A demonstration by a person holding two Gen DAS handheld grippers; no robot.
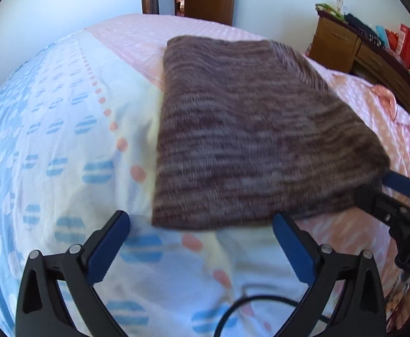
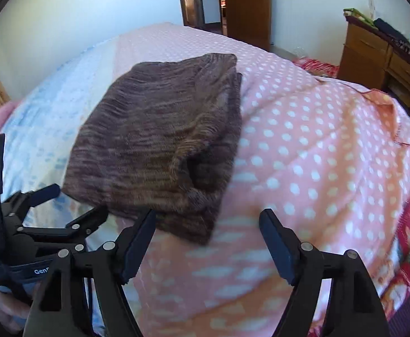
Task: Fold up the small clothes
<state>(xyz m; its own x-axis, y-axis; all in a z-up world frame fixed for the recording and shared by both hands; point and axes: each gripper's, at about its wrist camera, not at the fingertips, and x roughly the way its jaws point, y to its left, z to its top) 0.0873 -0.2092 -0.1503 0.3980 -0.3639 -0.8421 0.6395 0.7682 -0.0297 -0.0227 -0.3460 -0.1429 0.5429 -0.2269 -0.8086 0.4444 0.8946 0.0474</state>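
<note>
knit [image 2: 160, 137] lay folded on the bed [image 2: 303, 146], near edge just beyond both grippers | left gripper [image 1: 202, 226] released, empty | right gripper [image 2: 207, 226] released, empty | knit looked soft, thick, light, not slippery | best hold: near corners, all layers together

Only legible txt: "Gen", maybe cut off, on left tool [image 2: 73, 205] body.
</note>
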